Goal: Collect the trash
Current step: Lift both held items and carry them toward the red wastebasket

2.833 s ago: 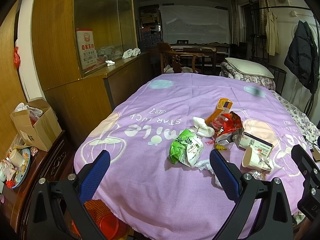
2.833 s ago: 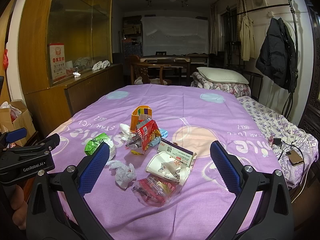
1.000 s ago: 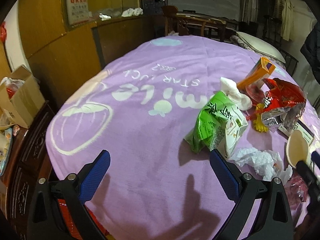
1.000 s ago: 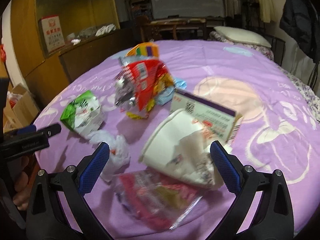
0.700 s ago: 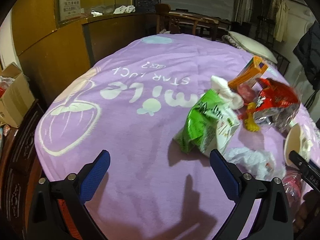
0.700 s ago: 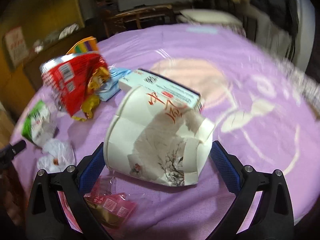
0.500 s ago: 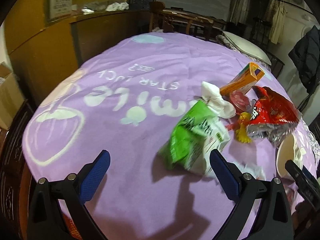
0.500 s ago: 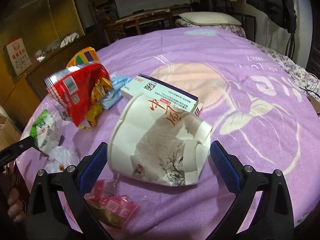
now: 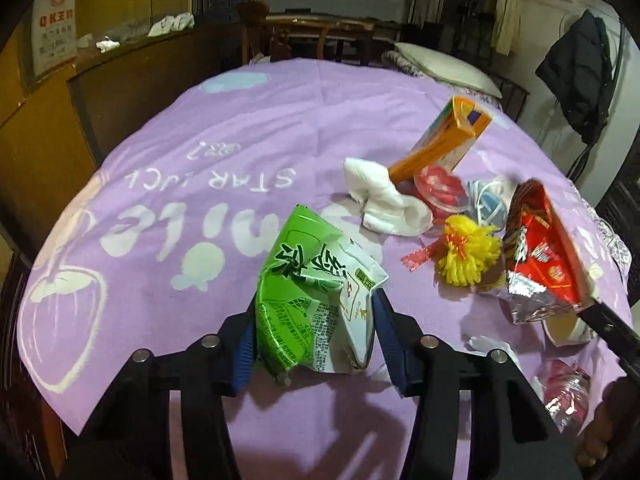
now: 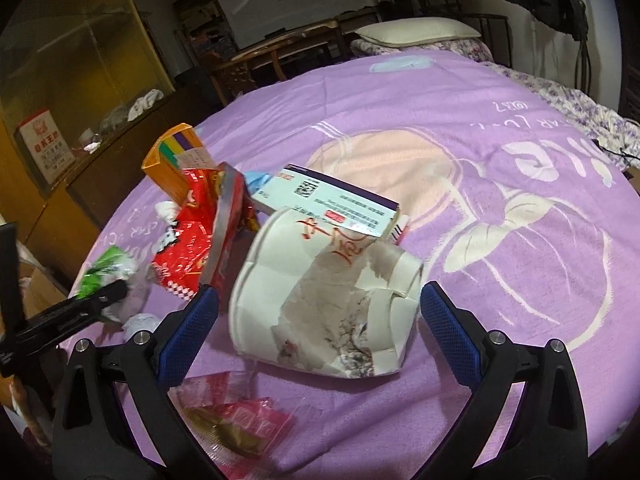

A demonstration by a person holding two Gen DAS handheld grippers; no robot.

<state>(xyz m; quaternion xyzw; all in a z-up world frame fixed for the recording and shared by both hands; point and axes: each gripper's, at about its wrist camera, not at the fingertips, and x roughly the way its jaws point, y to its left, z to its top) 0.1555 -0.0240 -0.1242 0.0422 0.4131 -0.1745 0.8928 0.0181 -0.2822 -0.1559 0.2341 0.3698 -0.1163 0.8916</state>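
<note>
Two tongs are at work over a round bench with a purple cloth (image 9: 224,128). The left tongs (image 9: 316,336) are squeezed in on a green bag (image 9: 312,292), one blue pad (image 9: 242,354) on each side of it, and the bag's low end sits right between them. That bag is thin, crinkly and very light, so it will bend and could slide out; I think holding it low and in the middle, where it is bunched up, is the safest place. The right tongs (image 10: 316,320) are wide apart and hold nothing. A torn white paper cup (image 10: 324,292) lies on its side right between them, with its open mouth turned to the left pad. The cup is light and soft too, and it is ripped already, so a hard squeeze would crush it more. That is fine for trash, but the round wall could roll away, so I would pinch across the body, not the torn edge. I cannot tell if anything is inside the cup. Just beyond it lies a flat white box (image 10: 332,204), touching the cup's far side, and to the left beyond is a red snack bag (image 10: 196,248) with its top open. An orange carton (image 10: 176,160) stands farther back, tipped over a little. Near the right tongs, on the close side, lies a clear wrapper with pink packets (image 10: 236,416) inside.
</note>
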